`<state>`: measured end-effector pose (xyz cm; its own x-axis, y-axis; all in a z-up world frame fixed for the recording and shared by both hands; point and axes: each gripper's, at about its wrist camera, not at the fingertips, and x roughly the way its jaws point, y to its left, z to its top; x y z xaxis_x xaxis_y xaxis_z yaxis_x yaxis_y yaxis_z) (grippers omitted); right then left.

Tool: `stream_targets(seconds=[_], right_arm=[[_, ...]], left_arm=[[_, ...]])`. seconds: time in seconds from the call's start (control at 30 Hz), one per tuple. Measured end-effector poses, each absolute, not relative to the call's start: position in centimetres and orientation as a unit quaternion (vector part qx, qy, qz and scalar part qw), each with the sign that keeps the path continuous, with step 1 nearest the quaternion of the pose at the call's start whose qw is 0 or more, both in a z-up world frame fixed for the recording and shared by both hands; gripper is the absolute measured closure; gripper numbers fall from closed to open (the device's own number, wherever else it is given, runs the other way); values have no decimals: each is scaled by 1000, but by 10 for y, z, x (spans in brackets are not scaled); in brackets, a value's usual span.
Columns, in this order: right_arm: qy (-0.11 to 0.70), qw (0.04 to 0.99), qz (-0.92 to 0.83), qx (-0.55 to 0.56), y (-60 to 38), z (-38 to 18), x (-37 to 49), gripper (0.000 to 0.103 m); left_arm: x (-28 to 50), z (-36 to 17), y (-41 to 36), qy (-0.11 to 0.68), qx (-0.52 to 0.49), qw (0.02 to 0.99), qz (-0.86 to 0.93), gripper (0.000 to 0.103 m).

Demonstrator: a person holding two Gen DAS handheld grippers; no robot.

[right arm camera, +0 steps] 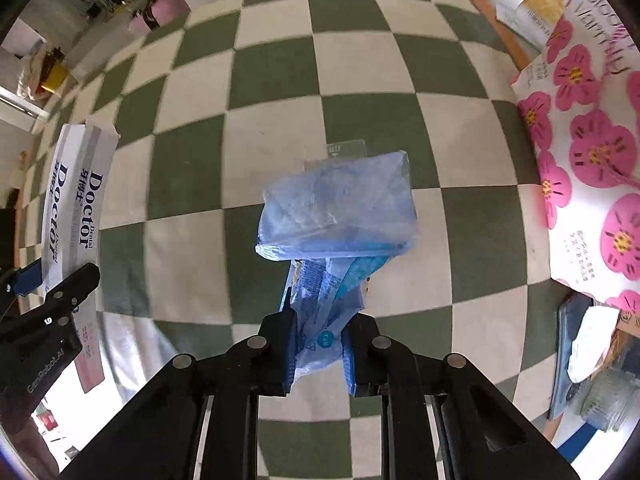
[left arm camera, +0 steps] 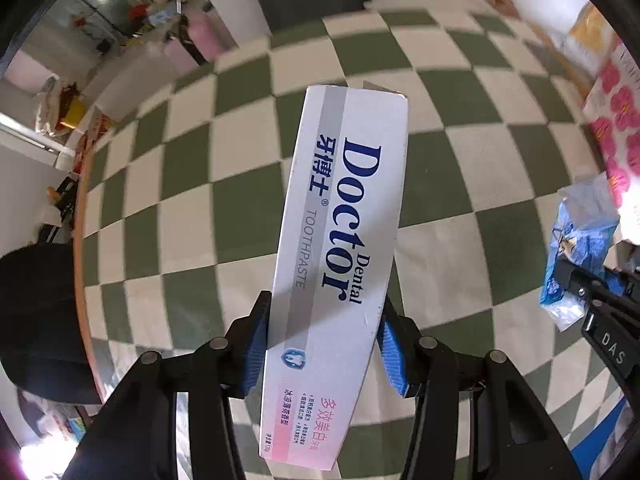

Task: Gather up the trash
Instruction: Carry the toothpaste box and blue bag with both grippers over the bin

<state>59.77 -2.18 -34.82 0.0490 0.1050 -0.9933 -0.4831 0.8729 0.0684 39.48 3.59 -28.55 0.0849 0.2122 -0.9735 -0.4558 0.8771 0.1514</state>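
Left gripper (left arm camera: 324, 344) clamped toothpaste box (left arm camera: 340, 240) near its lower end, raised above checkered cloth (left arm camera: 460, 152) | right gripper (right arm camera: 318, 344) pinched blue plastic wrapper (right arm camera: 340, 208) above same cloth | both lifted, presumably for carrying to disposal.

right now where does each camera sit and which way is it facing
left wrist: on the left gripper, facing along its fingers at the white Doctor toothpaste box over the green-and-white checkered cloth.
right wrist: on the right gripper, facing the crumpled blue plastic wrapper it pinches.
shared: box, wrapper, cloth and both grippers appear in each.
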Motion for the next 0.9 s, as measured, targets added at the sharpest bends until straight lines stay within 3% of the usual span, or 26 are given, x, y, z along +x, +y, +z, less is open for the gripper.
stream_targets(seconds=[0.13,0.27,0.63,0.9], right_arm=[[635,728,222,-131,-32,-319,578,84],[611,745,237,-122,-30,-269,552,85],[539,803,238,-90,-56,-183,390,85],[554,801,224,-42,-106,-166,227,85]], left_arm=[[381,-242,31,597,-118,756,242,58],[378,-229,91,561,-140,777,248,58],[212,-180,72,493,-176,829,196,58],[95,-204,50,523,-230,809,139,58]])
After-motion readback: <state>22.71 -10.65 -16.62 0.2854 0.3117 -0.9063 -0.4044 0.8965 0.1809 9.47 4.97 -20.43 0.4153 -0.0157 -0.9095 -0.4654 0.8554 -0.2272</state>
